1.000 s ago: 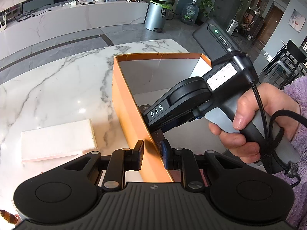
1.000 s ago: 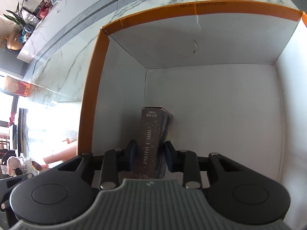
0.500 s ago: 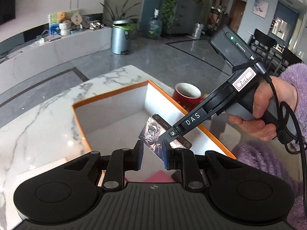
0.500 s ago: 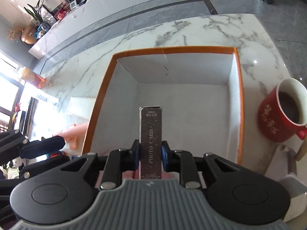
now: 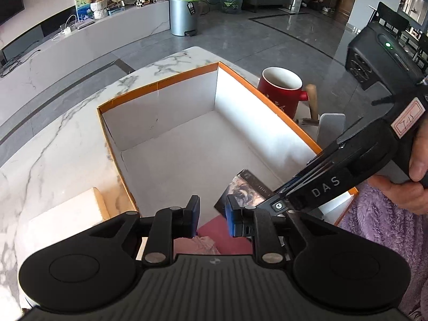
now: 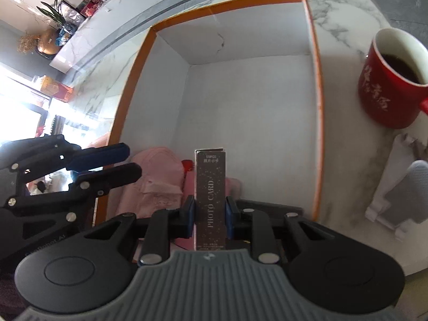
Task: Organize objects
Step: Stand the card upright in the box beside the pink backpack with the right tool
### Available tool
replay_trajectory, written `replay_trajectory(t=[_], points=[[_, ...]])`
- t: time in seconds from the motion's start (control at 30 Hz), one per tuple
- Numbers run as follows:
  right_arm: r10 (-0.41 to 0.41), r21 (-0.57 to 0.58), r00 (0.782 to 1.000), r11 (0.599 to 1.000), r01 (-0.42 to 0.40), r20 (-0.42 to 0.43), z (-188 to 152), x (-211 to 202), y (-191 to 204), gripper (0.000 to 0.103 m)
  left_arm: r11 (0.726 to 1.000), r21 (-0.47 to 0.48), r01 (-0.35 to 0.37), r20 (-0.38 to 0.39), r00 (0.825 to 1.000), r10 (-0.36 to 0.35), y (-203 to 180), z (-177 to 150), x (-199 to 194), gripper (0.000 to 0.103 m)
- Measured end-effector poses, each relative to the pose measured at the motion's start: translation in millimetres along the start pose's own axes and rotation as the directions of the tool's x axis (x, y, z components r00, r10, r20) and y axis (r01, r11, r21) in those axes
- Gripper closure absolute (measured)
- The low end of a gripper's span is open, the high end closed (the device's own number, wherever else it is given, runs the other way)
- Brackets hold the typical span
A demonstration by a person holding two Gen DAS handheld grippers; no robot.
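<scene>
A slim dark box (image 6: 210,200) printed "PHOTO CARD" in pale letters stands upright over the near end of the orange-edged, white-lined open carton (image 6: 317,101), spine toward the camera. Pink fabric (image 6: 157,184) lies bunched on the carton's floor at its near left corner, beside the dark box.

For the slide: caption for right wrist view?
Right gripper holds a photo card box over the orange box.

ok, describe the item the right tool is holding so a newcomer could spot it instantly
Start at the big orange-rimmed box with white walls on the marble table. Over its near end, the right tool clamps a slim dark box. Unlike the soft pink items beside it, it is rigid, speckled and printed "PHOTO CARD".
</scene>
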State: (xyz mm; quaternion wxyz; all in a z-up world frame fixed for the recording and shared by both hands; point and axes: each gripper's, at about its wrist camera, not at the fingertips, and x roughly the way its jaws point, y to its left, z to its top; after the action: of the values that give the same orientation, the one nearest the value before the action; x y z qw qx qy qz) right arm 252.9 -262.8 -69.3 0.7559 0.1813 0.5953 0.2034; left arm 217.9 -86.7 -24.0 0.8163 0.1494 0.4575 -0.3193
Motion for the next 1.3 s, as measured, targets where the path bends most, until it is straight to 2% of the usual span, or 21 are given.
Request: replay_trajectory(t=[0.23,0.3,0.37,0.4,0.43,0.5,0.57,0.6,0.63,0.73,0.87,1.0,1.1,1.27,1.3], points=[[0.130,0.151,0.984,0.982,-0.112,-0.122,-10.4,52.1,-19.9,0.079,1.000,0.019,-0.005,-0.049,0.999,0.006,-3.6,-16.7,4.8,0.080],[0.110,0.120,0.987,0.988,-0.095,-0.120,-12.5,49.0,-17.0,0.078,1.000,0.015,-0.001,-0.055,0.998,0.001,-2.0,-19.7,5.6,0.080],[0.013,0.042,0.993,0.999,-0.008,-0.116,-14.4,43.9,-5.4,0.070,1.000,0.016,-0.004,-0.057,0.998,0.005,-1.5,-21.9,5.5,0.080],[-0.042,-0.007,0.993,0.999,0.041,-0.109,-15.4,42.0,1.2,0.061,1.000,0.016,-0.006,-0.056,0.998,0.006,-1.4,-23.0,4.6,0.080],[-0.075,-0.042,0.992,0.997,0.071,-0.100,-16.3,40.5,5.9,0.057,1.000,0.014,-0.005,-0.053,0.999,0.006,-1.3,-24.1,3.3,0.080],[-0.117,-0.078,0.988,0.991,0.109,-0.100,-16.3,40.2,11.3,0.059,1.000,0.006,-0.002,-0.045,0.999,0.003,-0.7,-26.9,-0.4,0.080],[-0.117,-0.080,0.987,0.991,0.108,-0.113,-16.3,43.0,11.4,0.062,1.000,0.001,0.000,-0.035,0.999,0.000,0.0,-29.7,-4.8,0.080],[-0.111,-0.070,0.986,0.992,0.103,-0.127,-16.4,46.3,10.2,0.072,1.000,-0.001,-0.001,-0.031,1.000,0.001,0.2,-30.9,-6.7,0.080],[-0.101,-0.056,0.986,0.994,0.094,-0.133,-16.9,49.3,8.7,0.077,1.000,-0.004,-0.002,-0.028,1.000,0.002,0.4,-32.0,-8.5,0.079],[-0.056,-0.048,0.991,0.998,0.050,-0.123,-19.1,54.9,9.4,0.079,1.000,-0.009,0.000,-0.021,1.000,0.000,1.3,-35.5,-14.3,0.080],[-0.077,-0.055,0.990,0.996,0.071,-0.115,-20.3,52.7,13.1,0.079,1.000,-0.031,0.000,0.004,1.000,0.000,4.8,-39.9,-26.8,0.079],[-0.099,-0.081,0.992,0.992,0.093,-0.078,-23.6,38.9,23.4,0.078,0.997,-0.074,0.000,0.049,0.999,0.004,12.0,-48.8,-50.6,0.079],[-0.096,-0.133,0.995,0.987,0.093,-0.021,-26.7,22.0,41.4,0.078,0.994,-0.105,-0.030,0.070,0.997,0.037,19.7,-59.9,-71.0,0.079],[-0.059,-0.270,0.991,0.959,0.090,0.121,-30.0,-13.1,81.2,0.078,0.968,-0.210,-0.137,0.071,0.985,0.155,43.9,-87.1,-105.6,0.079],[-0.040,-0.297,0.989,0.951,0.082,0.144,-28.1,-17.1,92.2,0.077,0.957,-0.244,-0.159,0.068,0.981,0.181,50.9,-94.0,-112.8,0.075]])
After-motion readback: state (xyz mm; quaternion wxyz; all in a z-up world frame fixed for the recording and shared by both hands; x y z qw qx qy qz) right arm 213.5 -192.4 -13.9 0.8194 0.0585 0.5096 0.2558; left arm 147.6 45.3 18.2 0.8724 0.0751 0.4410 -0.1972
